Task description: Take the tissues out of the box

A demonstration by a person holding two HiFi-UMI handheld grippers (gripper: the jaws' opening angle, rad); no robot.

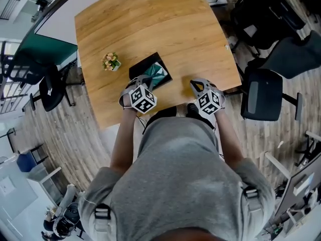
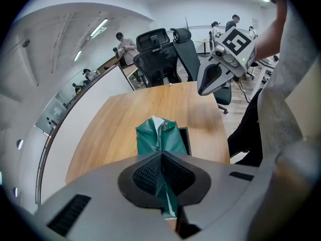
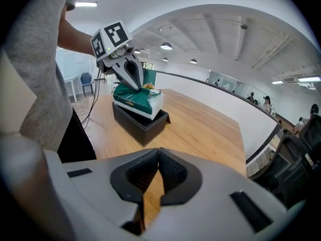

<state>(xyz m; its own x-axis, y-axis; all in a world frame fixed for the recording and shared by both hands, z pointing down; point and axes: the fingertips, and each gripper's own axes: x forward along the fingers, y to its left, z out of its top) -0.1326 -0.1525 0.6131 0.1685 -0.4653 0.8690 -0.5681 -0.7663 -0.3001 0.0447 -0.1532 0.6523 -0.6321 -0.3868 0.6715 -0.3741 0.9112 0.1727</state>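
Note:
A green tissue pack (image 1: 157,74) sits tilted in a black open box (image 1: 142,66) near the table's front edge. My left gripper (image 2: 161,157) is shut on the pack's green wrapper (image 2: 158,137), which runs up between its pads. In the right gripper view the pack (image 3: 138,98) is partly raised out of the box (image 3: 140,125), with the left gripper (image 3: 134,84) pinching its top. To the right of the box, my right gripper (image 3: 158,154) is shut with nothing in it, over bare wood. It also shows in the left gripper view as the right gripper (image 2: 210,82).
A small potted plant (image 1: 111,62) stands left of the box on the wooden table (image 1: 150,24). Black office chairs (image 1: 263,94) stand to the right of the table, and another chair (image 1: 50,89) to the left. The person's body is close behind the table's front edge.

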